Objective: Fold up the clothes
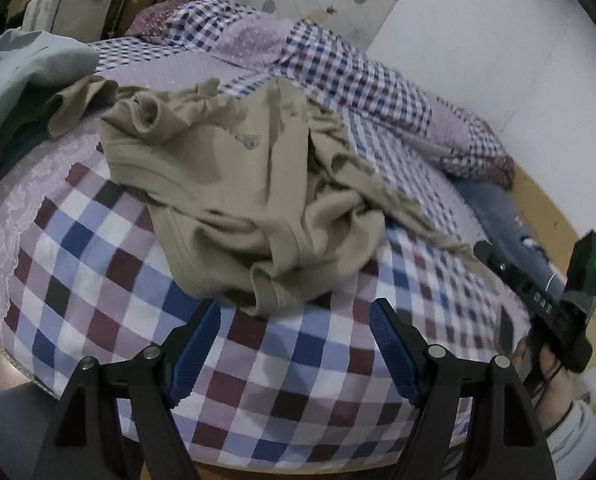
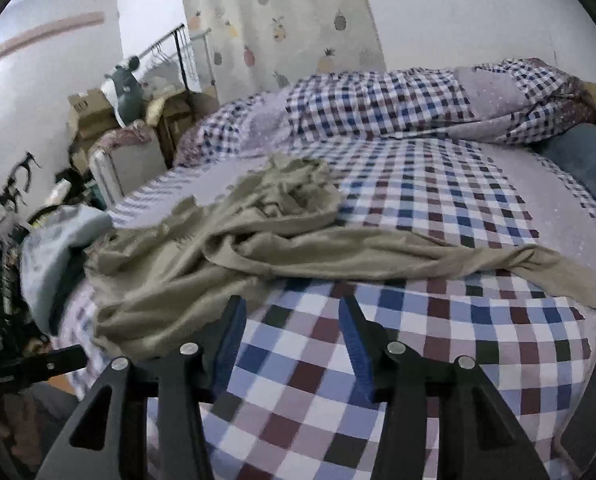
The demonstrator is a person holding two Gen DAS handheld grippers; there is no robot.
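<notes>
**Tan garment crumpled on the checked bed, both tongs wide and empty**

I take the tan garment (image 1: 250, 184) as my landmark. Left of it I see a grey-blue cloth heap (image 1: 22, 76) at the bed's edge. The garment itself lies rumpled on the checked bedsheet (image 1: 98, 248). My left gripper (image 1: 294, 344) hovers just short of its near hem, fingers spread wide, nothing between them. From the right wrist camera the garment (image 2: 234, 248) sits ahead and to the left, one long part trailing rightward across the sheet. My right gripper (image 2: 292, 344) is also wide apart and empty, its left finger (image 2: 230, 340) right at the cloth's near edge; whether it touches, I cannot tell. Beyond the garment lies a bunched checked quilt (image 2: 397, 100).
</notes>
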